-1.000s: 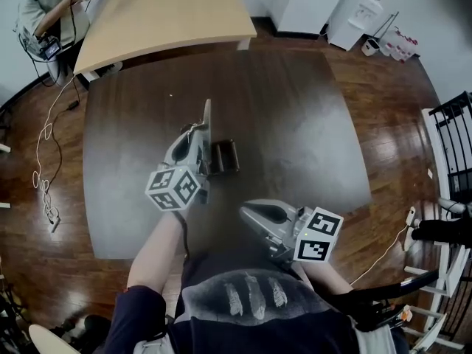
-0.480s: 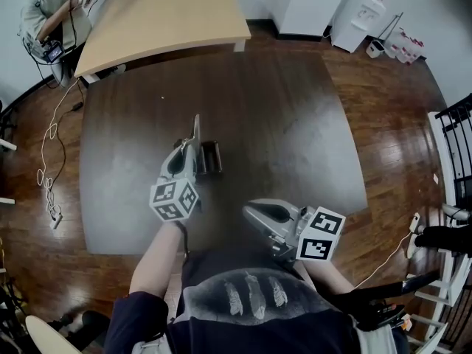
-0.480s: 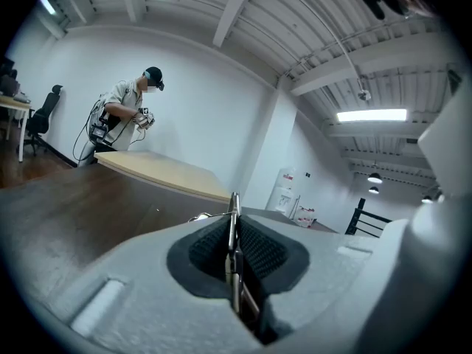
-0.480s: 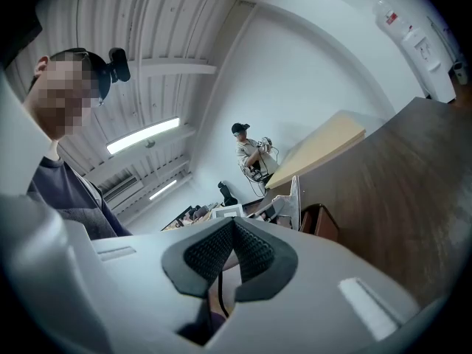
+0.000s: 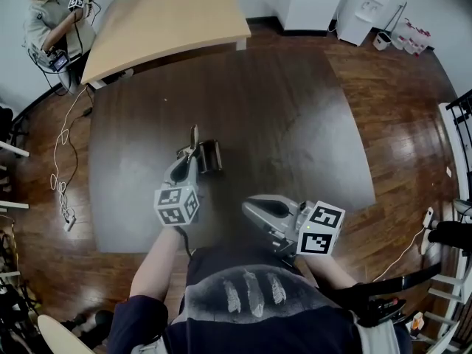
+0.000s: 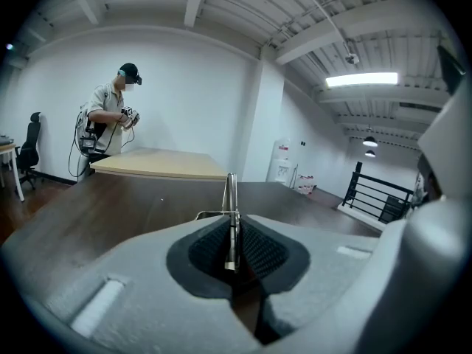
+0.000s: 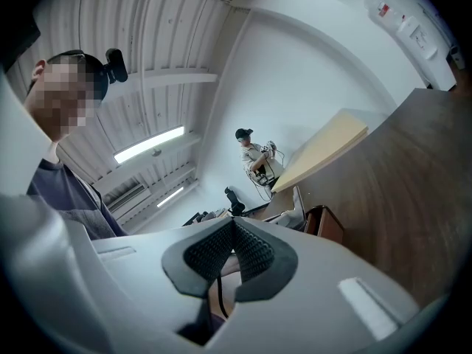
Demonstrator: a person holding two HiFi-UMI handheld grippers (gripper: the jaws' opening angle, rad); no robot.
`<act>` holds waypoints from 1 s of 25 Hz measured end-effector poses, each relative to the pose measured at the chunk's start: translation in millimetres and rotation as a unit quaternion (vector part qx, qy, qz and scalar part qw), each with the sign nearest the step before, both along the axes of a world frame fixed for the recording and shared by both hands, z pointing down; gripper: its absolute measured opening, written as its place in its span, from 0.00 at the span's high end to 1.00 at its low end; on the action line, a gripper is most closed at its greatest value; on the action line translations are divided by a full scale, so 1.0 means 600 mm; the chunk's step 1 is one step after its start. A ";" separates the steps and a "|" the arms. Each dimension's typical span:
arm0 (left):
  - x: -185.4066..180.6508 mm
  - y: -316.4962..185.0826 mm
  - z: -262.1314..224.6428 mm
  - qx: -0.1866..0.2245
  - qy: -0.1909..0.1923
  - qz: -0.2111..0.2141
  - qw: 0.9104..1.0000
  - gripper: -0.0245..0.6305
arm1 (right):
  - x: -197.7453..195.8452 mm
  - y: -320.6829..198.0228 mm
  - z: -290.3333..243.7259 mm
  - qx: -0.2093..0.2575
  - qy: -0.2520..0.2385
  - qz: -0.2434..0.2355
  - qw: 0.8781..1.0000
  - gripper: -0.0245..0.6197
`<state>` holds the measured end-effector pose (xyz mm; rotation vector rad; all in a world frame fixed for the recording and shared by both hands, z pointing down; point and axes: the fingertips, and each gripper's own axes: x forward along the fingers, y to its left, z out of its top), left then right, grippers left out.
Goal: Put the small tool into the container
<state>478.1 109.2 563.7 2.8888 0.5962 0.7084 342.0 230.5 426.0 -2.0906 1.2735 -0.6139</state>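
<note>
My left gripper (image 5: pixel 192 153) is shut on a thin silvery metal tool (image 5: pixel 194 135), which sticks out past the jaws toward the far side of the table. In the left gripper view the tool (image 6: pixel 231 220) stands upright, pinched between the two black pads. The container (image 5: pixel 210 155), a small dark brown open box, sits on the dark table just right of the left gripper's tip. My right gripper (image 5: pixel 248 207) hovers at the table's near edge, close to my body. Its pads (image 7: pixel 251 245) meet with nothing between them. The container (image 7: pixel 326 225) shows beyond it.
The dark table (image 5: pixel 295 124) carries only the container. A light wooden table (image 5: pixel 169 21) stands behind it, and a person (image 5: pixel 48 21) stands at its far left. A cable (image 5: pixel 59 168) lies on the wooden floor at the left. White appliances (image 5: pixel 365 9) are at the back right.
The left gripper with the tool has drawn back slightly toward me and sits closer beside the container. The tool now looks shorter from above. The right gripper has hardly moved.
</note>
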 end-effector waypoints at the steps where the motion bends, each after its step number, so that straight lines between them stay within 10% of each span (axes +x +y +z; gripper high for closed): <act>1: -0.002 -0.002 0.004 0.008 -0.005 0.003 1.000 0.91 | 0.000 -0.002 0.000 0.004 0.000 0.000 1.000 0.96; 15: -0.020 0.001 0.034 0.082 -0.068 0.051 0.993 0.91 | -0.022 -0.013 0.021 0.041 -0.025 -0.013 0.999 0.96; 25: -0.013 0.002 -0.001 0.067 -0.023 0.085 0.994 0.87 | -0.008 -0.037 0.038 0.008 -0.026 0.014 1.000 0.96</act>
